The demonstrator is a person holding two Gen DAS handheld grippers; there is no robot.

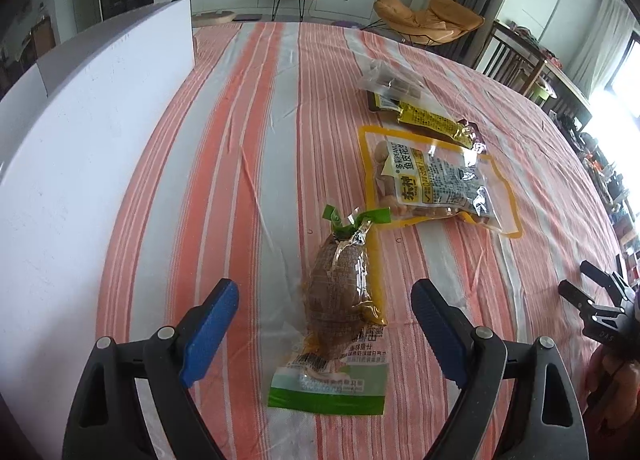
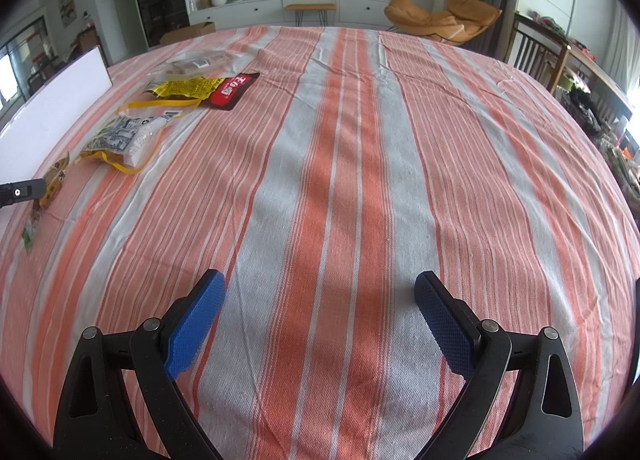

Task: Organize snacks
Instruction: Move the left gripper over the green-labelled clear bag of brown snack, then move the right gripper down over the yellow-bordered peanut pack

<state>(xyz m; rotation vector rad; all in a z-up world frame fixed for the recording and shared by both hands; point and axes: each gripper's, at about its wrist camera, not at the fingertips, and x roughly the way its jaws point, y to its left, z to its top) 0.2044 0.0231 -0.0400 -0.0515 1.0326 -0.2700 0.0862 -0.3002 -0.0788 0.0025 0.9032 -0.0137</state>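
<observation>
A brown vacuum-packed snack with green ends (image 1: 344, 300) lies flat on the striped tablecloth, between the blue pads of my left gripper (image 1: 324, 296), which stands open and does not press on it. Farther off lie a yellow-edged peanut bag (image 1: 436, 184), a yellow packet (image 1: 432, 122) and a clear bag of brown pieces (image 1: 388, 82). My right gripper (image 2: 320, 288) is open over bare cloth, with nothing between its fingers. In the right wrist view the same snacks sit at the far left: the peanut bag (image 2: 128, 136), the yellow packet (image 2: 188, 86) and a red-and-black packet (image 2: 234, 90).
A white box (image 1: 92, 148) stands along the table's left side, close to the left gripper. The right gripper's black fingertips (image 1: 576, 296) show at the right edge of the left wrist view. Chairs (image 2: 536, 48) stand past the far right table edge.
</observation>
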